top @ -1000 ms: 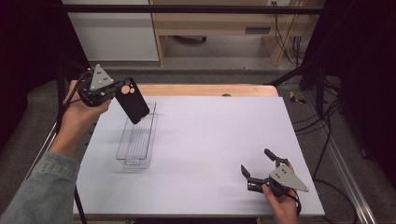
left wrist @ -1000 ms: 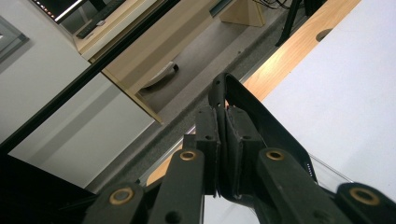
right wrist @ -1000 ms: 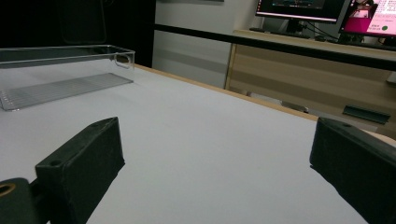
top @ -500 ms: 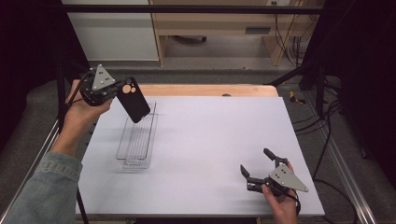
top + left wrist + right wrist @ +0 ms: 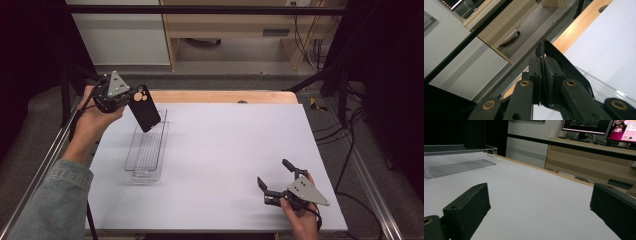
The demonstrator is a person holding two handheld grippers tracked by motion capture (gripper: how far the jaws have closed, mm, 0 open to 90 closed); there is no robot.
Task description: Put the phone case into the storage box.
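1. The left gripper (image 5: 131, 100) is clamped on one end of a black phone (image 5: 145, 107); in the left gripper view the two jaws press flat against the phone's (image 5: 564, 67) thin edge.
2. The phone hangs in the air, tilted, its back with the round camera lenses facing up toward the high view. Its lower end hangs over the far end of a clear plastic tray (image 5: 146, 150); whether it touches the tray cannot be told.
3. The tray is long and narrow and lies on the left part of the white table (image 5: 225, 150), running from near to far. Its ribbed floor is bare.
4. The left hand (image 5: 95, 117) with its denim sleeve (image 5: 55, 200) comes in along the table's left edge, beside a metal rail (image 5: 40, 167).
5. The right gripper (image 5: 277, 180) sits low at the near right of the table, well apart from the tray, jaws spread wide with nothing between them. In the right gripper view the tray (image 5: 459, 157) stands far off across bare tabletop.
6. Beyond the table's far wooden edge (image 5: 220, 96) are a wooden cabinet (image 5: 230, 30), floor cables (image 5: 350, 125) and a black frame bar (image 5: 200, 9).
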